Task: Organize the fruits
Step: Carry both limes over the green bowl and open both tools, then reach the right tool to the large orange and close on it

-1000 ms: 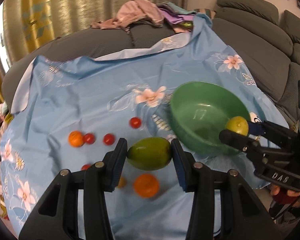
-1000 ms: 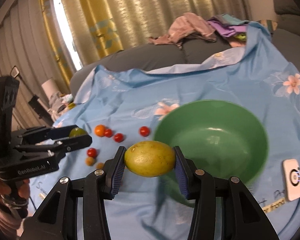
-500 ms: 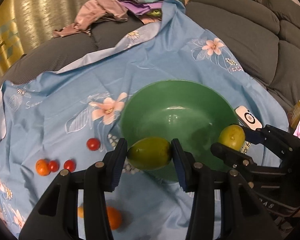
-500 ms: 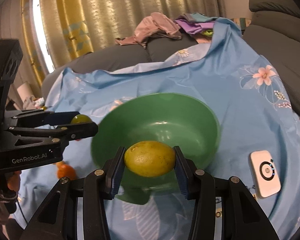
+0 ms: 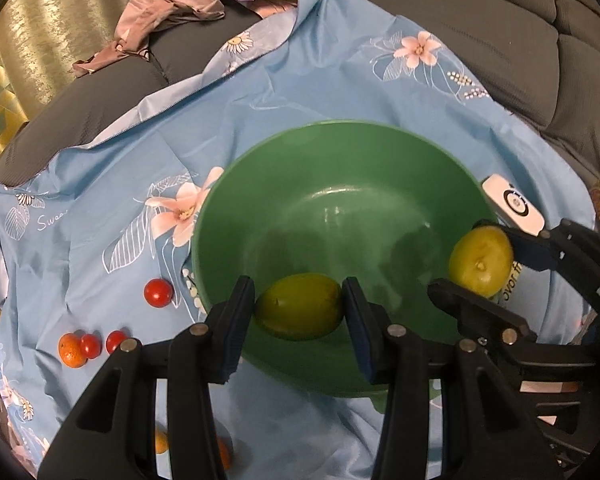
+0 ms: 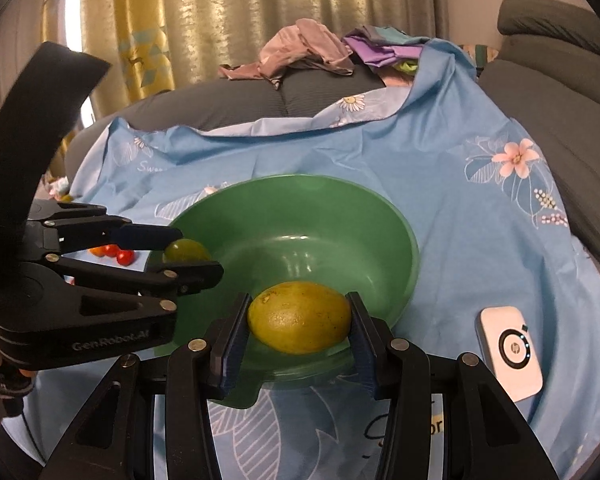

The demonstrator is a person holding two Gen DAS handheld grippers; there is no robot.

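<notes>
A green bowl sits on the blue flowered cloth; it also shows in the right wrist view. My left gripper is shut on a green mango and holds it over the bowl's near rim. My right gripper is shut on a yellow-green mango and holds it over the bowl's near rim. Each gripper shows in the other's view, with the right gripper on the bowl's right side and the left gripper on its left side.
Several cherry tomatoes and small oranges lie on the cloth left of the bowl. A white device lies right of the bowl. Clothes are piled on the grey sofa behind. Curtains hang at the back.
Both grippers have carried their mangoes from beside the bowl to over its near rim. The left gripper moved right, away from the loose tomatoes and oranges.
</notes>
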